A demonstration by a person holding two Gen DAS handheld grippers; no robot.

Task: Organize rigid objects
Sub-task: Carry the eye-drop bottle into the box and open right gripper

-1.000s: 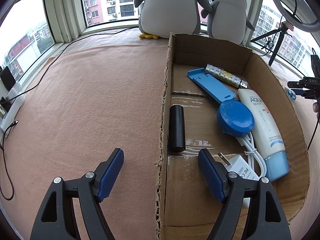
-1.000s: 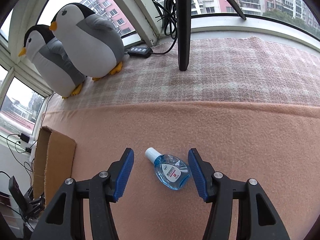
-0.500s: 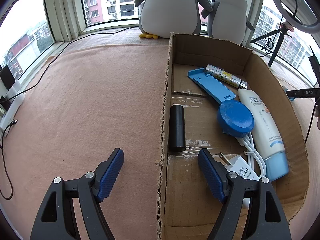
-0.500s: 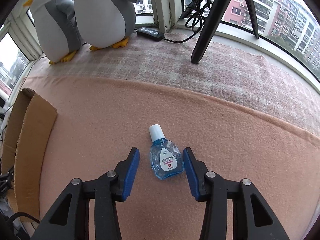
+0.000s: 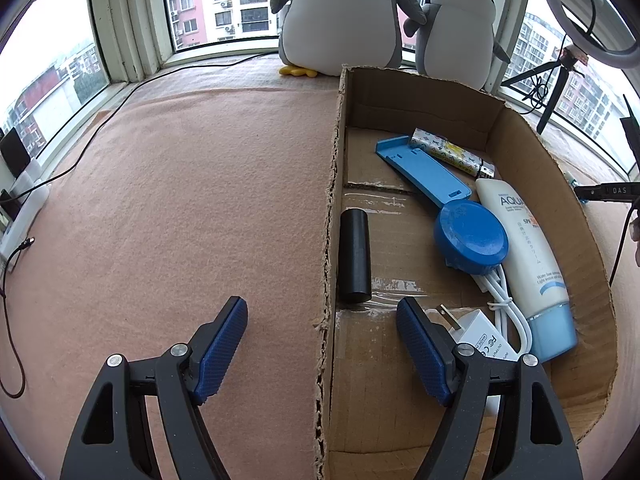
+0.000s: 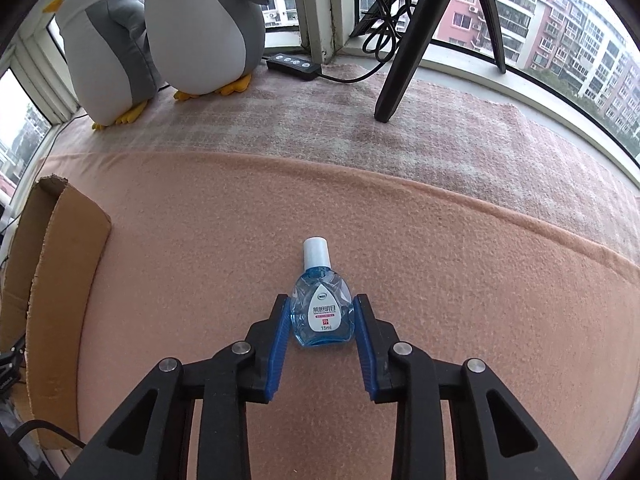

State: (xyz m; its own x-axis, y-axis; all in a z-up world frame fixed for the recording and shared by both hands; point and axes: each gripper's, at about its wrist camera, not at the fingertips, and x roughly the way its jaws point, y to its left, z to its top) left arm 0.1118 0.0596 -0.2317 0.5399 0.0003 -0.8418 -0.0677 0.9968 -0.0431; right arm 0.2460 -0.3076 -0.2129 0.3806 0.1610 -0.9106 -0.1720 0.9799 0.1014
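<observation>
Right tool (image 6: 322, 316) closes narrowly on the eye-drop bottle (image 6: 323, 310) — grasp step; next, lift toward the cardboard box (image 5: 532, 152). Left tool (image 5: 322, 344) gapes wide, empty.

The larger penguin plush (image 5: 340, 12) lost its head to the frame's top edge. At lower right, the white charger (image 5: 482, 340) sat partly hidden behind a gripper finger.
</observation>
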